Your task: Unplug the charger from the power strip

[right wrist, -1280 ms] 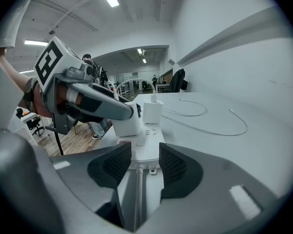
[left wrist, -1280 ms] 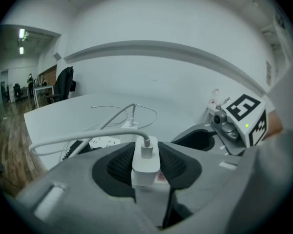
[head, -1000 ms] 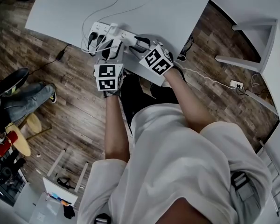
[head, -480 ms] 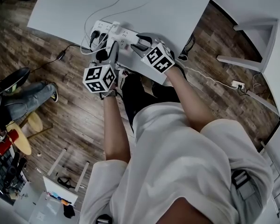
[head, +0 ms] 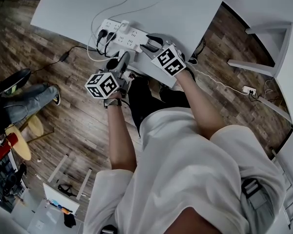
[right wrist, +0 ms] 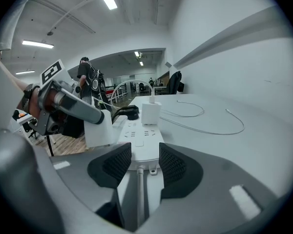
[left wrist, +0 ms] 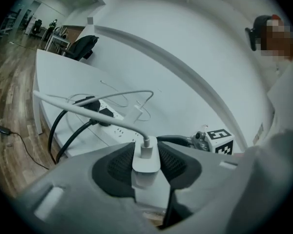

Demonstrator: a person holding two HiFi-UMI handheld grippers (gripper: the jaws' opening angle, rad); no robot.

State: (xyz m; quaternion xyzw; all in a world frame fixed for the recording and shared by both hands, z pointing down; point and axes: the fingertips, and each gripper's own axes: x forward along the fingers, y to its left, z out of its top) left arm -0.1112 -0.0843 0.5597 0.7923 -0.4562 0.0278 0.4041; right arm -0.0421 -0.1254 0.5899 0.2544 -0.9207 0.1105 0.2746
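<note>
Since the charger [left wrist: 146, 168] sits clamped in the left gripper [left wrist: 146, 152] with its prongs clear of every socket, the pull-out step reads as done and the work stands at the carry-away stage.

Findings:
- Left jaws: partly closed, pads pressed on both sides of the white charger body. Its cable [left wrist: 88, 112] leaves the top of the body and runs off to the left.
- Charger position: apart from the power strip [head: 119, 33], on its near side, close to the near edge of the bench [head: 185, 9].
- Right gripper [right wrist: 140, 152]: jaws closed onto the near end of the power strip, where its own cord comes out, pinning it to the bench.
- Power strip: lies flat on the bench. A second white adapter [right wrist: 150, 113] and black plugs [head: 103, 34] remain seated toward its far end.

Assessment of the next move: the charger needs a clear spot on the bench beside the strip, then the left jaws must open enough to free it. The trailing cable hangs across the strip and the black leads, so the set-down should avoid dragging on them. The right jaws can let go once nothing pulls on the strip.
</note>
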